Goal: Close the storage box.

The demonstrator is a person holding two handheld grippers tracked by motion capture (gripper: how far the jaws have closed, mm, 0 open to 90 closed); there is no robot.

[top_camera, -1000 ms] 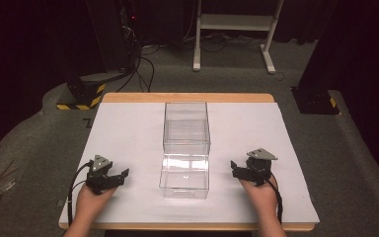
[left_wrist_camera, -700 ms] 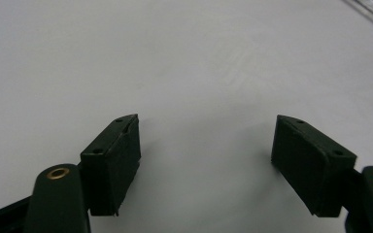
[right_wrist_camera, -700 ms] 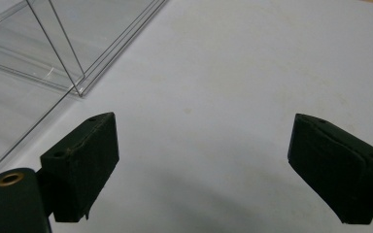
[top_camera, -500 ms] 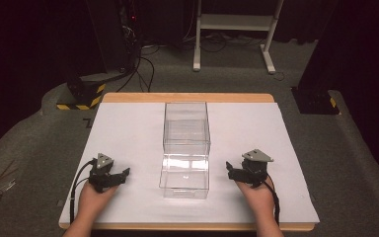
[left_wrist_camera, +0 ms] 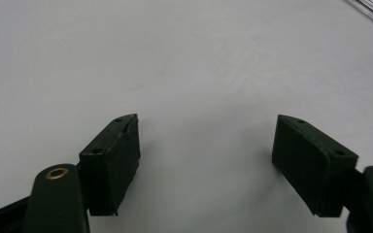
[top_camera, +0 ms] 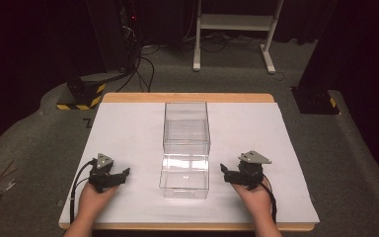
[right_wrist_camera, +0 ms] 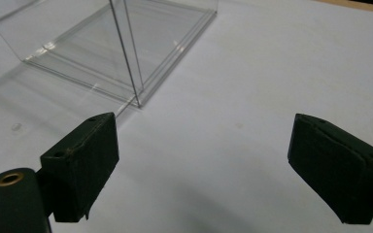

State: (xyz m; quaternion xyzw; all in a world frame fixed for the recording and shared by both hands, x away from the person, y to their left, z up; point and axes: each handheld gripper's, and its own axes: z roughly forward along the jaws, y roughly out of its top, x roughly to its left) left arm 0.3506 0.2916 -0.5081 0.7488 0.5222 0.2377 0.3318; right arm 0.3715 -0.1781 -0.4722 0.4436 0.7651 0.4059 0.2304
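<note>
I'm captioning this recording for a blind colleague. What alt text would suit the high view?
Two hand-held grippers rest on a white-covered table, the left gripper and the right gripper flanking two clear plastic boxes set end to end at the centre. Both grippers point inward with jaws apart, touching neither box. Behind the table lie dark floor, cables and a white stand.

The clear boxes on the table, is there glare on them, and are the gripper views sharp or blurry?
High view: a bright glare patch sits on the nearer clear box; the farther clear box reflects less, and the room behind is dark. Right gripper view: the box edges are crisp, the jaws near the lens slightly soft. Left gripper view: evenly lit white table cover, soft shadows under the jaws.
</note>
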